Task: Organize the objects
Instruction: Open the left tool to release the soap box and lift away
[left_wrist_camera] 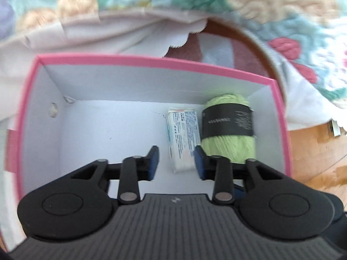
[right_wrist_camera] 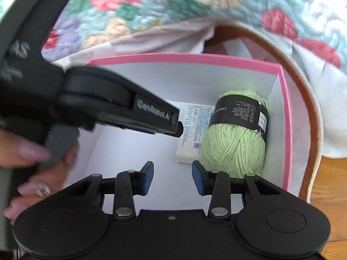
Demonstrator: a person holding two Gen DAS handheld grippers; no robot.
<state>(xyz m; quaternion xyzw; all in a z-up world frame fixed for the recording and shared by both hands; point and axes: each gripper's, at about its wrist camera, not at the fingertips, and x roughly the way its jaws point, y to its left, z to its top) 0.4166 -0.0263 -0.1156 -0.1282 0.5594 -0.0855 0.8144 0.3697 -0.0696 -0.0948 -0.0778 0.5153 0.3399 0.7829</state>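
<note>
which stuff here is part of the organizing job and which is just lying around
Part of the job:
- pink-rimmed white cardboard box
- green yarn ball with black paper band, in the box
- small white printed packet, beside the yarn
- left tongs, right tongs, both empty

Lying about:
- floral tufted blanket
- brown-rimmed basket

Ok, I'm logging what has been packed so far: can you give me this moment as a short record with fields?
container: pink box, white inside, open top
contents: green yarn ball with black label; small white printed packet beside it, touching
left gripper: open, empty, above packet
right gripper: open, empty
surroundings: floral blanket, wooden floor
</note>
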